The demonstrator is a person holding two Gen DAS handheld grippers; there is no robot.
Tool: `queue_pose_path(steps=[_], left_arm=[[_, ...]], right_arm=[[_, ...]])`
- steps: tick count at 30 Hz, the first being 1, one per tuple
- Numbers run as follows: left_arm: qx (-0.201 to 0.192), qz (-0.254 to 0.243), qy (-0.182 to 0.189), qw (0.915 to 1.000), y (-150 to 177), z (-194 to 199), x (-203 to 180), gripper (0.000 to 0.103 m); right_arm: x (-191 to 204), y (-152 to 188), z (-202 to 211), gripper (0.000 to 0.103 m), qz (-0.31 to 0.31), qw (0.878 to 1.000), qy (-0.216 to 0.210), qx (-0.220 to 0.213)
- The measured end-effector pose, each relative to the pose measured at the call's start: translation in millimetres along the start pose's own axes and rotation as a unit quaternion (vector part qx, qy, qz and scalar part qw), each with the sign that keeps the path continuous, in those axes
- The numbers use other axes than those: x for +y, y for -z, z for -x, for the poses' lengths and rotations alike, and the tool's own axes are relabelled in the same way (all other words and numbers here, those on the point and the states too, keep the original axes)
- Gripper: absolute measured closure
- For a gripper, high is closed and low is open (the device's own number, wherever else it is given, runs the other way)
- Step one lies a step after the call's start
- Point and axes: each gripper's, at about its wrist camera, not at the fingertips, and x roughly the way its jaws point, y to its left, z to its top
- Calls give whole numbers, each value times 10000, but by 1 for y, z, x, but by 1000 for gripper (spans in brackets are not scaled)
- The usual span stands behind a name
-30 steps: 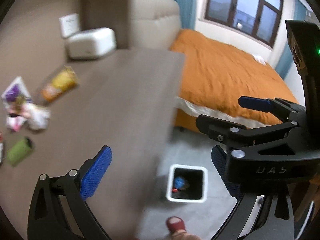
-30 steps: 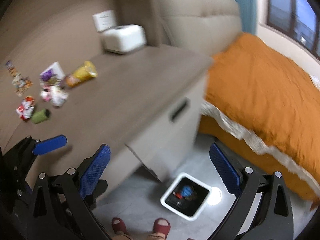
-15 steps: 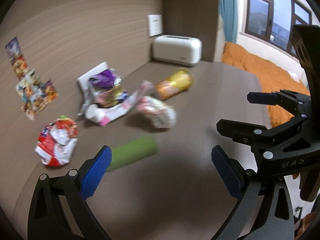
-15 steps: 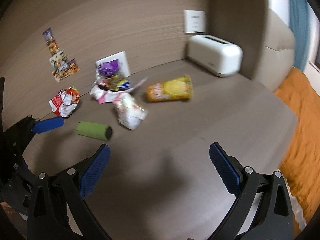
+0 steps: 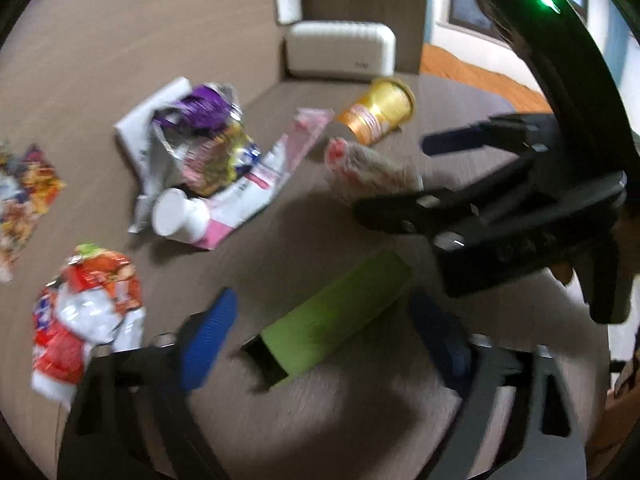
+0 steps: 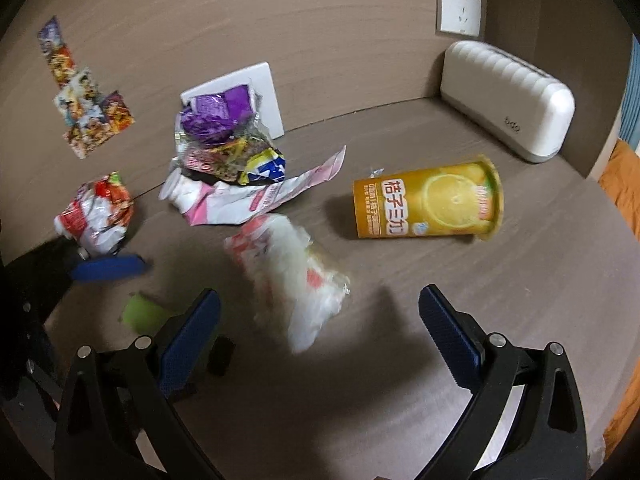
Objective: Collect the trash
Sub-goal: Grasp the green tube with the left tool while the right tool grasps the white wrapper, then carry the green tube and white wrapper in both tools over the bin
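Note:
Trash lies on a brown tabletop [image 6: 400, 380]. A green box [image 5: 336, 316] lies between the open jaws of my left gripper [image 5: 320, 332], not gripped. A crumpled white and red wrapper [image 6: 292, 276] lies just ahead of my open right gripper [image 6: 320, 328]. Beyond it lies an orange drink cup [image 6: 428, 202] on its side. A pile of purple and pink wrappers [image 6: 228, 160] sits near the wall. A red and white bag [image 6: 94, 212] lies at the left; it also shows in the left wrist view [image 5: 88, 316].
A white toaster-like appliance [image 6: 508, 100] stands at the back right under a wall socket [image 6: 458, 4]. Stickers [image 6: 84, 96] are on the wall at left. The orange bed [image 6: 624, 184] lies past the table's right edge.
Both grippers swung from the bin and bed side over to the table and came down close to the trash. The green box now lies between the left jaws.

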Motion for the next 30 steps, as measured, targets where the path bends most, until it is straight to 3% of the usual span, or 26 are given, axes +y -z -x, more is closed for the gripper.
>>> queue_pose_path(steps=[1,3,5,6,9,11,13,21,30], left_arm=[[61,-40,128,9999,-1,-4,-1,35],[44,-189,174,9997,-1,-9,-5,40],[49,-157,254,9995,-3,-10,-6,50],[33,-137,251,9996,-3,-10,-6,54],[25,-10,238,9997,-3,-9,-7,61],[17,85,246,9997,-2,-6,-7,73],[51,232,281,9993,0,-4,-7,78],[114,487,227,9985,10,9,-17,78],[-354,535,281,9975,-3,55,-66,78]], right_arm=[[-1,-1,-3,7,-7,10000,-22,10],[-1,-2,-8,20,-27,10000,-53,19],[1,-2,-14,39,-47,9999,-117,83],[2,-1,-14,42,-28,10000,-65,37],[3,0,-11,44,-50,9999,-96,67],[1,3,-4,45,-142,9998,-110,35],[-2,6,7,45,-206,9997,-130,5],[-12,25,58,45,-299,9993,43,-218],[-41,62,136,45,-485,9957,511,-609]])
